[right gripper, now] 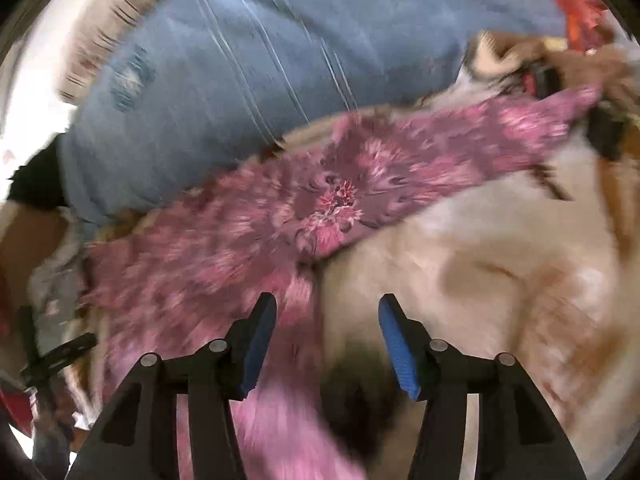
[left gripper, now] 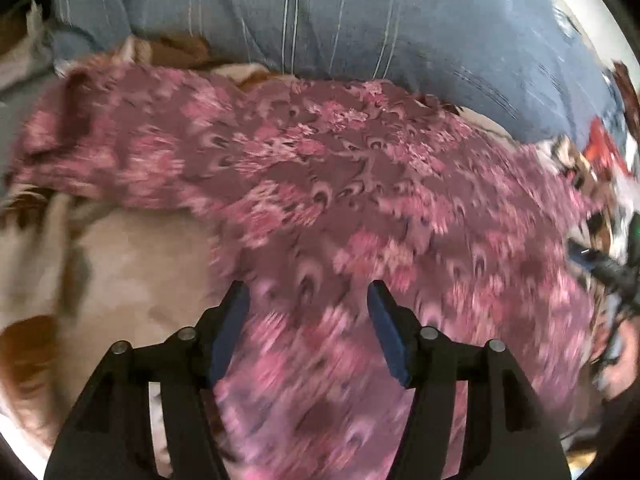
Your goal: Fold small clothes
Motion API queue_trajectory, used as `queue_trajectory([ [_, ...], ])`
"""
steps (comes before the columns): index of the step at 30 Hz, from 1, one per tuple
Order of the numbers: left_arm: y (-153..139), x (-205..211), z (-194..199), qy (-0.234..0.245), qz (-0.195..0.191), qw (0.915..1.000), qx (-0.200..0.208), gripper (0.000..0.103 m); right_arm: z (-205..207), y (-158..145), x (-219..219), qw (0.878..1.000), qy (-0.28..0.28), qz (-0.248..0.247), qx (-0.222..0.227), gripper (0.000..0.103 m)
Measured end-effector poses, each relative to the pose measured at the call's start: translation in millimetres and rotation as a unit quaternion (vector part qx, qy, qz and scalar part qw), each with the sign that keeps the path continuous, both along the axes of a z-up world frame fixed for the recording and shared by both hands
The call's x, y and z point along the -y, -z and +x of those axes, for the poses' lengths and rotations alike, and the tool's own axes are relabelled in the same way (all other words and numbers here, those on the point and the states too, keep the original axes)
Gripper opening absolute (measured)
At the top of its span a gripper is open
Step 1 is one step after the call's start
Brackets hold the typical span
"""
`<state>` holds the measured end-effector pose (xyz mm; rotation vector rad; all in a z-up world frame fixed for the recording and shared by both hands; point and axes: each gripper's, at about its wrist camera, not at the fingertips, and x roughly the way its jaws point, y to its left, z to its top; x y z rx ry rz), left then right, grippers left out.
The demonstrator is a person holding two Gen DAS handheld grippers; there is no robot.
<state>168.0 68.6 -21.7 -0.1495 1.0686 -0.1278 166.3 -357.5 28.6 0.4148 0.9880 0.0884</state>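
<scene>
Both my left tongs and right tongs stand apart and grip nothing, the pink floral garment lying loose on the blanket just beyond them, so I fear its fold could slump open unpressed.

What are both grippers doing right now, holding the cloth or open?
Left gripper: open, nothing pinched; the pink floral garment lies beneath it.
Right gripper: open, holding nothing, above the garment's edge and the cream blanket.
</scene>
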Motion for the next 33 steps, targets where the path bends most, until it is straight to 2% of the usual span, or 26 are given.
queue_trajectory([
  [1, 4.6, 3.7, 8.9, -0.003, -0.012, 0.9999, -0.006, 0.060, 9.9, 6.7, -7.2, 1.000, -0.001, 0.001, -0.006, 0.056],
  [2, 5.8, 6.7, 12.7, -0.002, -0.018, 0.9998, -0.009, 0.060, 17.8, 7.9, -14.8, 1.000, 0.006, -0.011, 0.013, 0.057],
  [3, 6.8, 12.8, 18.3, 0.001, -0.018, 0.9998, -0.010, 0.060, 23.4, 5.7, -20.4, 0.999, 0.006, -0.021, 0.032, 0.051],
  [4, 5.4, 16.9, 22.3, 0.006, -0.015, 0.9998, -0.008, 0.060, 31.0, 6.6, -25.2, 0.999, -0.008, -0.020, 0.031, 0.021],
  [5, 2.8, 21.3, 26.1, 0.013, -0.009, 0.9999, -0.001, 0.060, 41.5, 7.4, -30.7, 0.999, -0.018, -0.029, 0.017, 0.006],
  [7, -3.6, 24.5, 29.5, 0.020, 0.009, 0.9996, 0.020, 0.060, 46.9, -5.6, -26.7, 0.998, -0.005, -0.037, 0.051, 0.007],
  [9, -3.6, 24.5, 36.7, 0.018, 0.033, 0.9987, 0.035, 0.061, 47.8, -17.3, -8.0, 0.995, 0.033, -0.019, 0.094, 0.007],
  [10, 0.4, 23.8, 42.1, 0.016, 0.043, 0.9984, 0.034, 0.061, 49.8, -15.3, 0.7, 0.994, 0.049, -0.010, 0.093, 0.007],
  [13, 21.4, 18.0, 56.2, 0.018, 0.055, 0.9983, -0.006, 0.061, 65.3, 19.9, -1.9, 1.000, 0.021, -0.024, 0.003, 0.007],
  [14, 20.1, 15.6, 54.9, 0.026, 0.052, 0.9983, 0.000, 0.061, 58.0, 17.0, -0.5, 1.000, 0.014, -0.021, 0.014, 0.007],
  [15, 16.3, 14.4, 53.8, 0.034, 0.049, 0.9982, 0.007, 0.061, 51.5, 8.8, 1.6, 1.000, 0.007, -0.014, 0.013, 0.018],
  [16, 10.6, 12.5, 54.0, 0.042, 0.041, 0.9982, 0.015, 0.061, 48.3, 1.7, 4.6, 1.000, 0.007, -0.006, 0.014, 0.019],
  [18, -2.5, 8.3, 58.4, 0.041, 0.016, 0.9984, 0.036, 0.061, 39.6, -24.6, 22.0, 0.998, 0.024, 0.015, 0.061, 0.021],
  [20, -11.2, 7.7, 67.3, 0.032, 0.000, 0.9978, 0.058, 0.066, 41.5, -47.5, 37.6, 0.993, 0.063, 0.009, 0.104, 0.048],
  [21, -11.9, 8.6, 70.7, 0.028, -0.002, 0.9975, 0.064, 0.066, 49.1, -53.2, 41.3, 0.991, 0.079, 0.001, 0.107, 0.073],
  [22, -9.6, 9.8, 75.0, 0.027, -0.005, 0.9973, 0.069, 0.066, 65.5, -51.8, 41.6, 0.992, 0.082, -0.009, 0.093, 0.077],
  [26, 9.8, 9.1, 88.6, 0.030, -0.024, 0.9981, 0.049, 0.066, 123.0, -13.4, 13.3, 0.997, 0.064, -0.051, 0.008, 0.074],
  [27, 14.0, 10.6, 93.0, 0.033, -0.021, 0.9984, 0.041, 0.066, 131.1, -4.5, 1.8, 0.996, 0.060, -0.071, -0.005, 0.069],
  [30, 13.4, 8.0, 95.4, 0.036, -0.018, 0.9981, 0.046, 0.066, 154.9, 19.0, -15.9, 0.987, 0.030, -0.150, -0.050, 0.005],
  [31, 10.3, 5.4, 96.3, 0.032, -0.021, 0.9978, 0.054, 0.066, 157.0, 15.0, -15.8, 0.986, 0.034, -0.159, -0.034, 0.004],
  [33, 4.0, -1.3, 100.8, 0.011, -0.018, 0.9973, 0.070, 0.066, 154.5, -4.0, -1.9, 0.989, 0.072, -0.128, 0.018, 0.004],
])
